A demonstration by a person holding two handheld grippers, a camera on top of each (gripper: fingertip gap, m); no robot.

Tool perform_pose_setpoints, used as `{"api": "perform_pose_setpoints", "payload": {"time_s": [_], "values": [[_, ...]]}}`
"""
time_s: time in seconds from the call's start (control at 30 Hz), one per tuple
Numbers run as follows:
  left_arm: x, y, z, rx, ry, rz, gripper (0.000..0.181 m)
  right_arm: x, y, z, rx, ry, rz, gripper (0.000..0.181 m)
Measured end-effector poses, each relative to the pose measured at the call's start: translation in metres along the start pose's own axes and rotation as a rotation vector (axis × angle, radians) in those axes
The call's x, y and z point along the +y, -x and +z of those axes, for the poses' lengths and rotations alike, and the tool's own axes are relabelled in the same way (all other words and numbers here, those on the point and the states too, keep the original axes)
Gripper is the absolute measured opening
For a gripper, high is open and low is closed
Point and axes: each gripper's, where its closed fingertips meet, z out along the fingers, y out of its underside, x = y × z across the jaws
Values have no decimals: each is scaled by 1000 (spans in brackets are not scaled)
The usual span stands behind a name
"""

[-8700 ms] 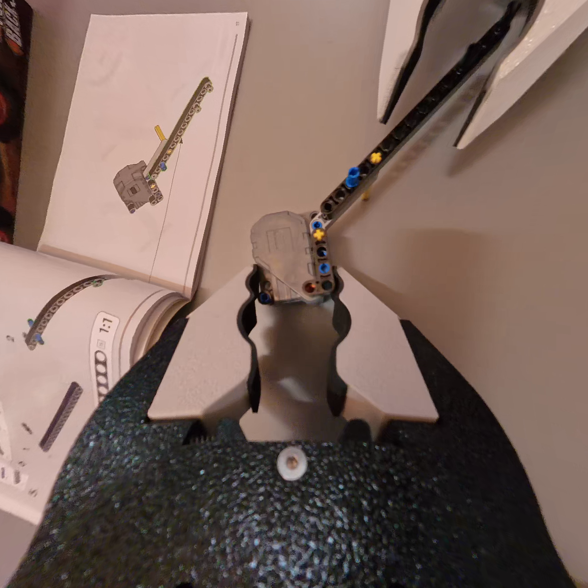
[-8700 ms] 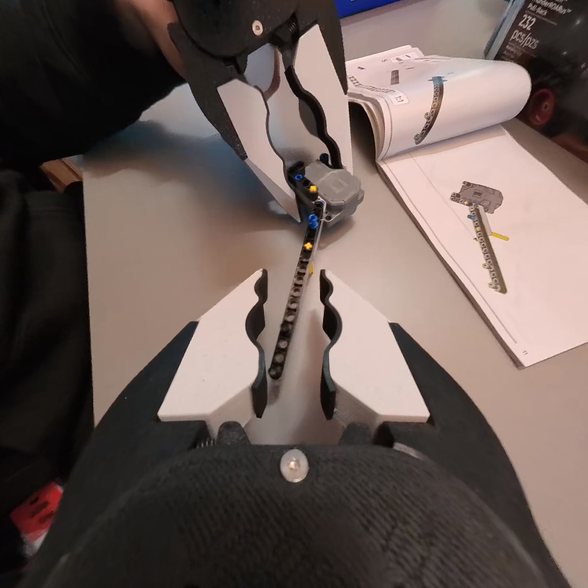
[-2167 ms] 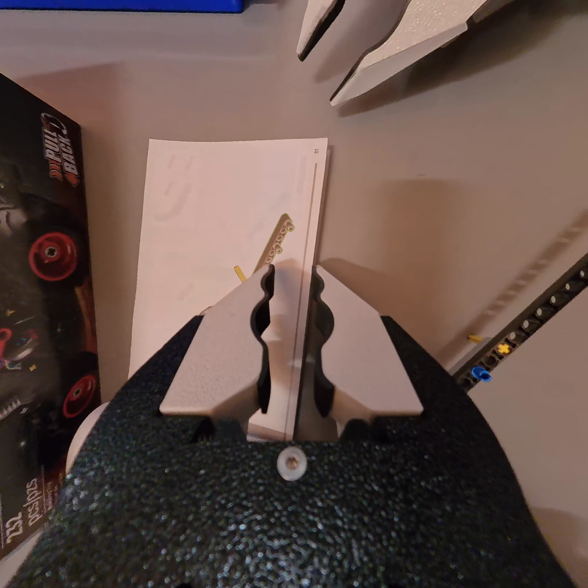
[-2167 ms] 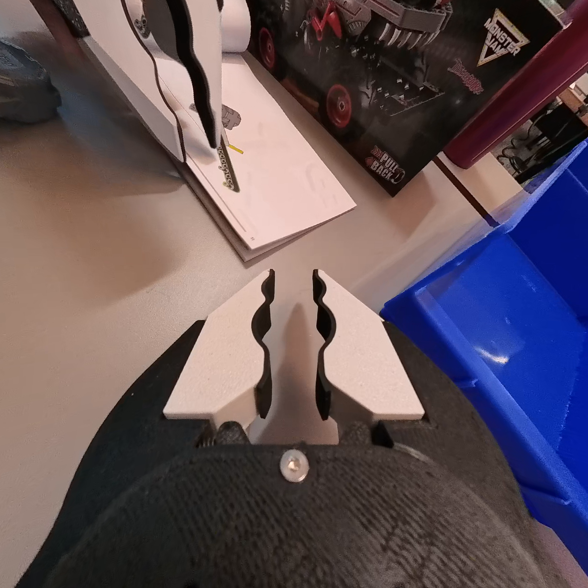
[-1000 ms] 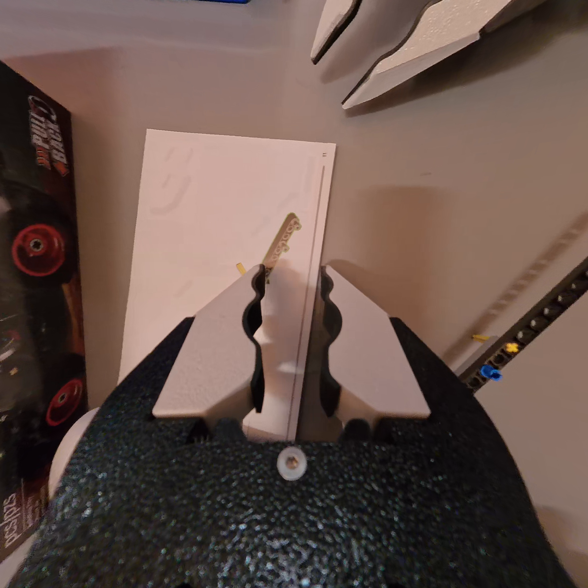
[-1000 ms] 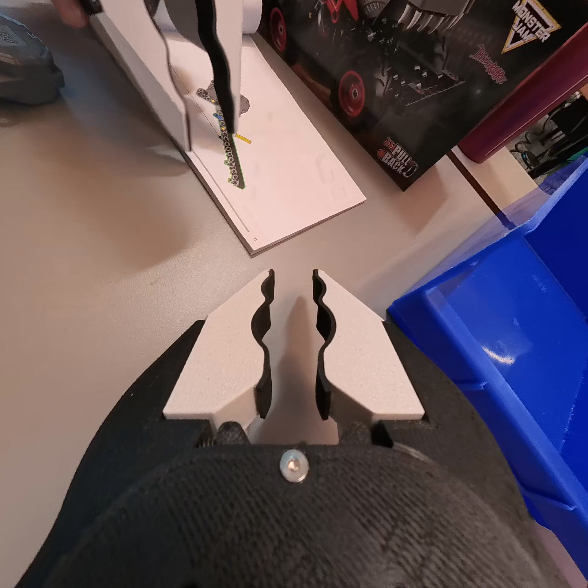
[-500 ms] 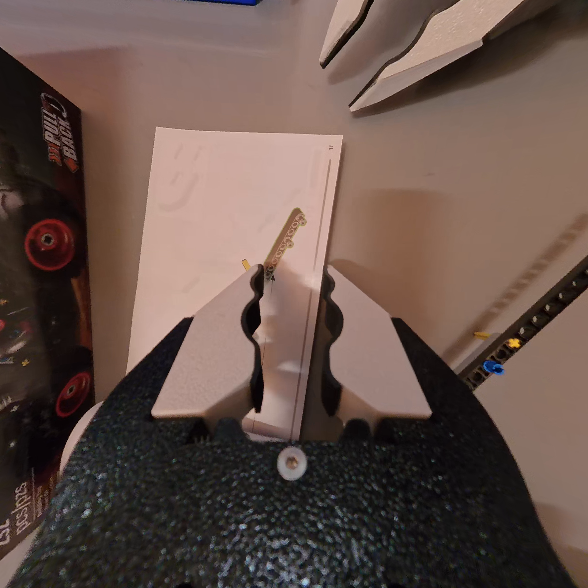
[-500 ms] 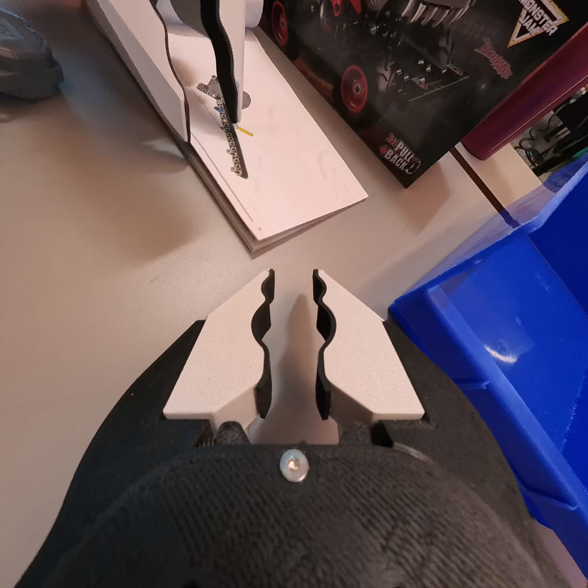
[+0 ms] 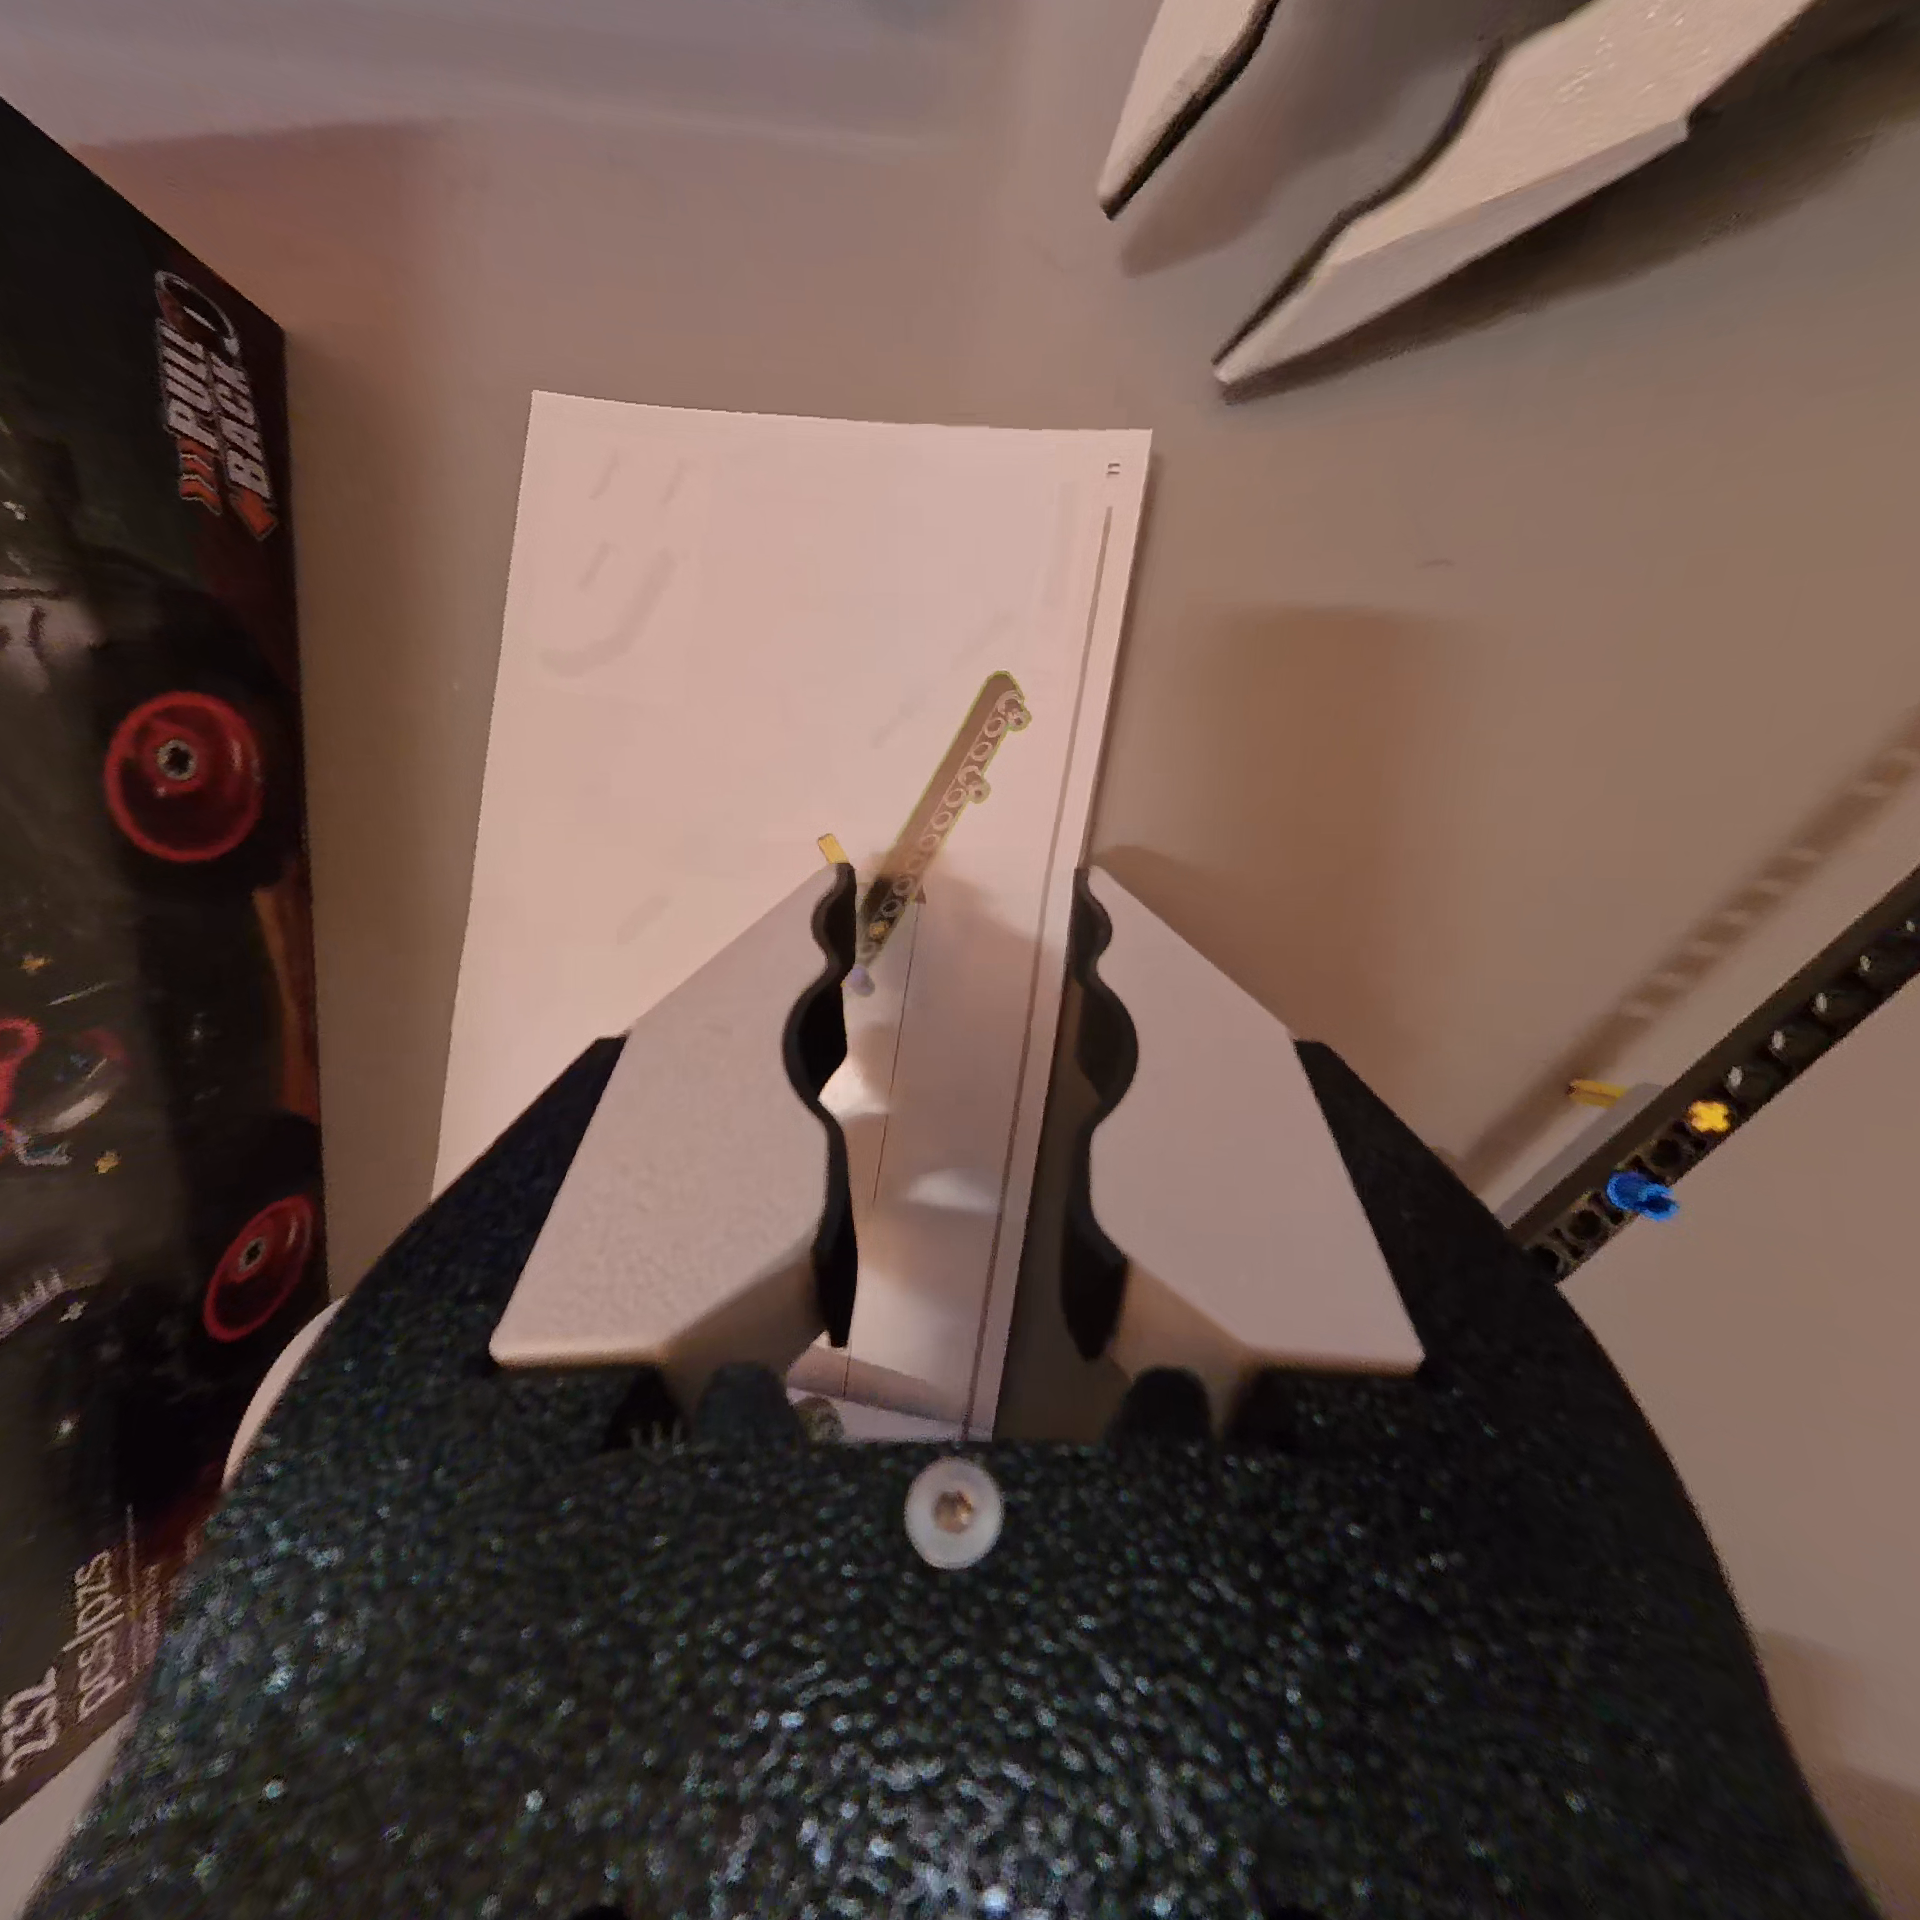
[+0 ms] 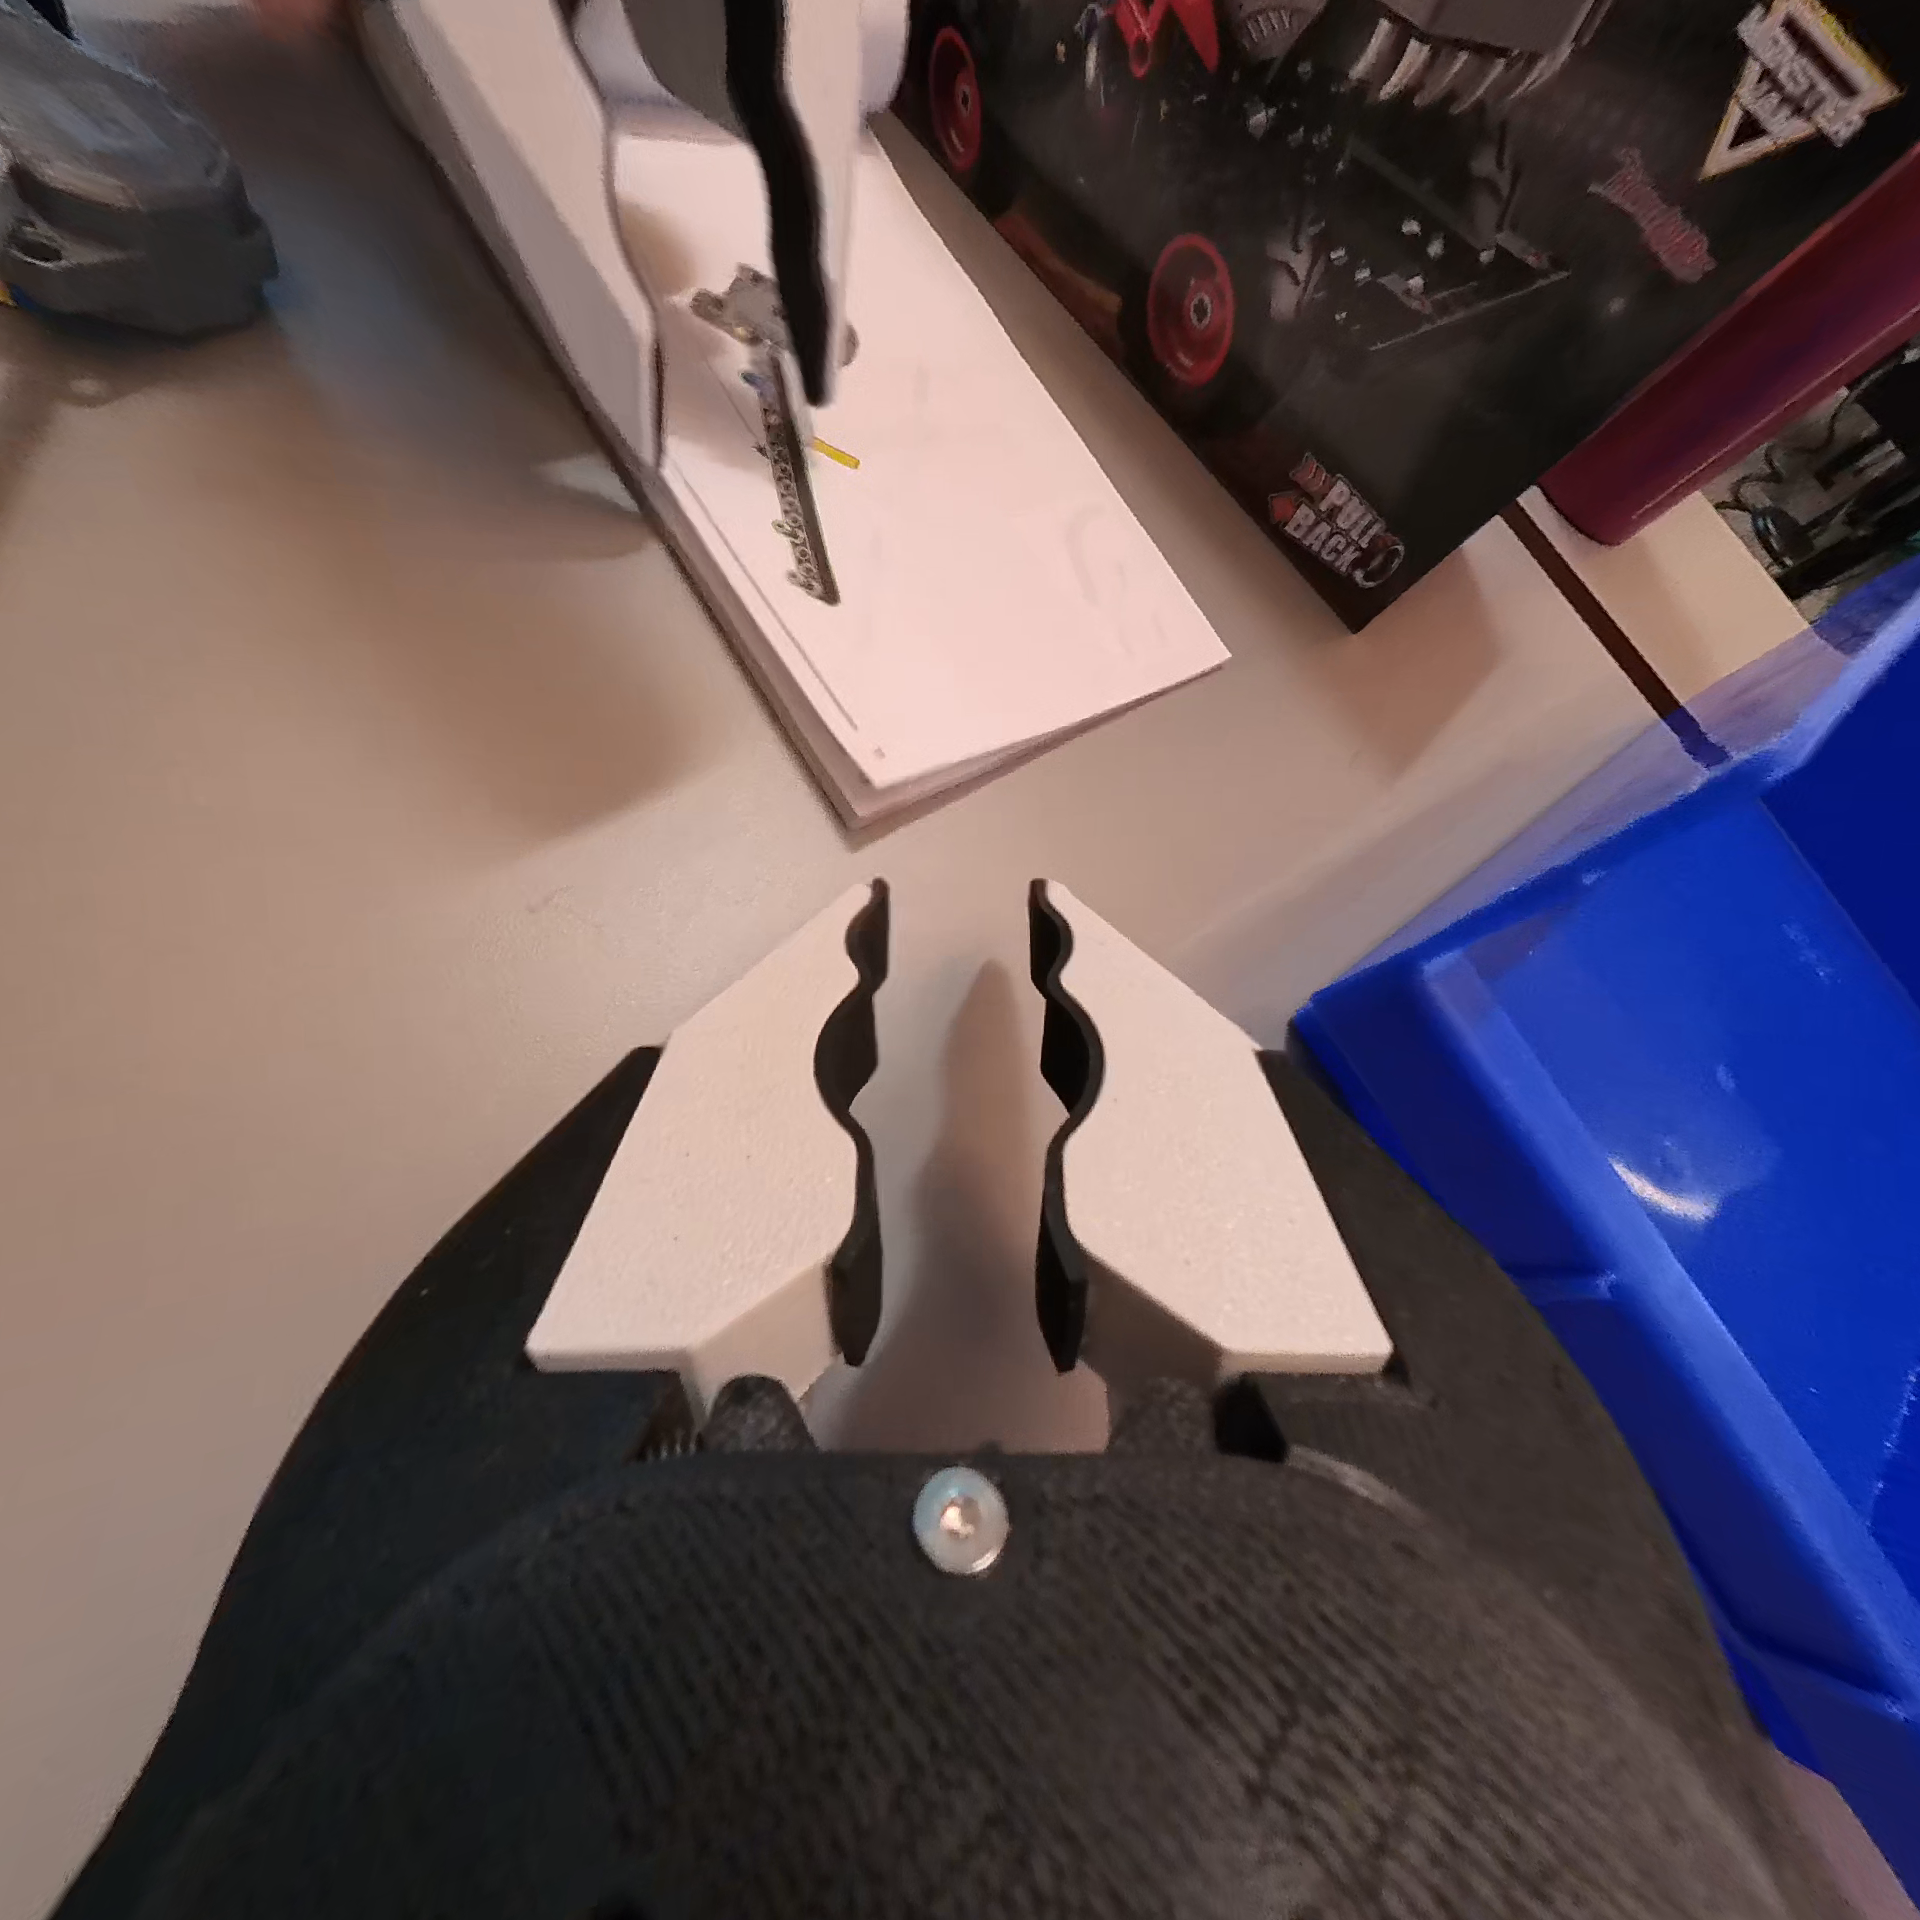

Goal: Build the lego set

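Observation:
My left gripper is open and empty, its tips low over the right page of the open instruction booklet. It also shows in the right wrist view, over the printed build step. The built piece lies on the table: a long black beam with a blue pin and a yellow axle, to the right of my left gripper. Its grey motor block shows at the far left of the right wrist view. My right gripper is open and empty above bare table, just short of the booklet's near corner.
A black Lego box lies left of the booklet and also shows in the right wrist view. A blue bin stands close on my right gripper's right. My right gripper's fingers hang at the top right of the left wrist view. Left tips to right tips: about 11 centimeters.
Both grippers let go of the motor-and-beam piece and moved away from it. In the last second the left jaws opened wider over the page. The right gripper barely moved.

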Motion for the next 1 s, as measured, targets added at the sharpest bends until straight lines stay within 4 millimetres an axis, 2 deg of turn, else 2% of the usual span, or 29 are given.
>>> {"api": "perform_pose_setpoints", "payload": {"time_s": [0.03, 0.3, 0.47, 0.63, 0.8, 0.9, 1.0], "values": [[-1, 1, -1, -1, -6, -4, 38, -3, 3, -1, -21, -19, -3, 28], [-2, 2, -3, 10, -22, -11, 38, -19, 10, -2, -44, -95, -10, 31], [-5, 4, -8, -4, -50, -20, 31, -22, 3, 2, 17, -97, -30, 31], [-4, 4, -9, -6, -68, -35, 29, -40, 2, 11, 58, -170, -93, 37], [-5, 2, -8, -6, -71, -28, 29, -32, -1, 26, 139, -54, -292, 0], [-9, -4, -7, 1, -73, -21, 31, -33, -1, 31, 169, -22, -426, 0], [-24, -18, -6, -7, -103, 12, 33, -48, -3, 25, 238, -63, -495, 0]]}}
